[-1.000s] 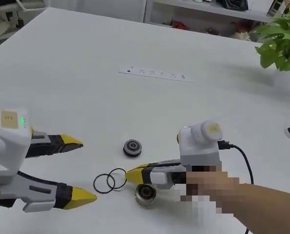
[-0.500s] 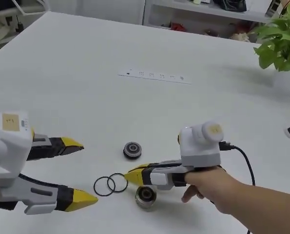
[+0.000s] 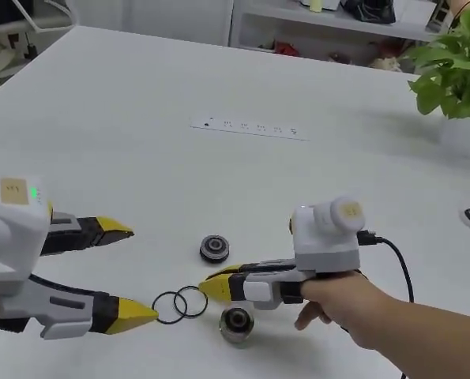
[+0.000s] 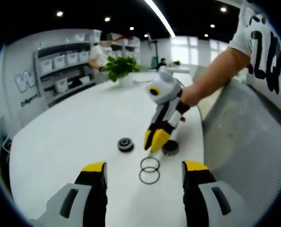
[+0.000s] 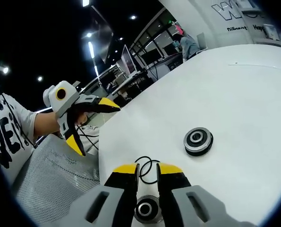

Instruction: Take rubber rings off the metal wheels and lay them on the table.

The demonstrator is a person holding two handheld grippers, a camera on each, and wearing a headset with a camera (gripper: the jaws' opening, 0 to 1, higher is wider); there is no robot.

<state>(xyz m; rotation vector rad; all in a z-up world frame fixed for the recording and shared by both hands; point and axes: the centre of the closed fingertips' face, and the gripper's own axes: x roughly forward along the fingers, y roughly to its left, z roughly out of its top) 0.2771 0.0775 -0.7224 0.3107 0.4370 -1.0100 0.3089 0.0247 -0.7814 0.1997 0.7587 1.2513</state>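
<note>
While the left gripper (image 3: 128, 272) hangs low over the white table (image 3: 140, 118) with its jaws spread wide and nothing between them, the right gripper (image 3: 215, 284) has its jaws drawn close, a slim gap showing between the yellow tips in its own view, and it grips nothing. Two black rubber rings (image 3: 179, 304) lie flat on the table between the two grippers' tips, touching or slightly overlapping one another, just ahead of the right gripper. One metal wheel (image 3: 237, 322) sits on the table just under the right gripper's jaws, its silvery rim catching light. A second wheel (image 3: 215, 248), darker, rests a little farther out, apart from the rings; whether a ring sits on it I cannot tell. Beyond lies a white power strip (image 3: 250, 128), and a leafy plant (image 3: 452, 63) stands at the far right.
</note>
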